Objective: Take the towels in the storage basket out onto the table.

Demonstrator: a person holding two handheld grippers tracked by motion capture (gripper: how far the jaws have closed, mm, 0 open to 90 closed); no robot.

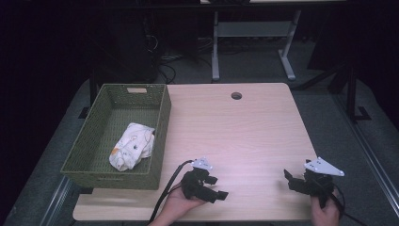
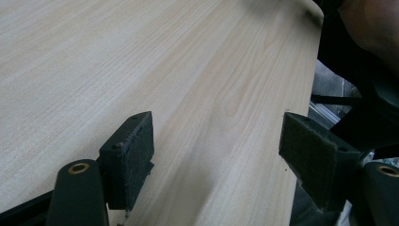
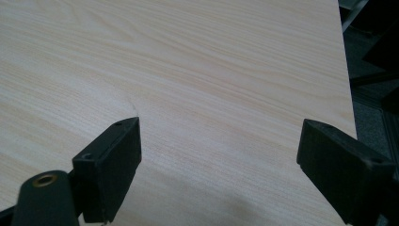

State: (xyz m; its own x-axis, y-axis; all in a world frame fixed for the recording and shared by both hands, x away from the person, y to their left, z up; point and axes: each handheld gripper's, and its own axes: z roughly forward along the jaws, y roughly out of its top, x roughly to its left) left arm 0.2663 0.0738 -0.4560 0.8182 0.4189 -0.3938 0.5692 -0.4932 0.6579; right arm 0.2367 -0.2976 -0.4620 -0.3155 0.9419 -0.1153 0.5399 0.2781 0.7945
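Over on the left, my green basket [image 1: 101,126] sits at the table's [image 1: 244,136] edge with the crumpled white cloth [image 1: 132,146] lying inside, well clear of both tools. My left gripper [image 1: 217,187] rests low over bare wood, jaws spread, holding nothing. My right gripper [image 1: 290,180] does likewise, wide apart and empty, parked near me, probably because the cloth's tucked away.

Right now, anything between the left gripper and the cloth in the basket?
Only the green basket's near wall. In the high view the left gripper sits on bare table beside it; the cloth lies inside.
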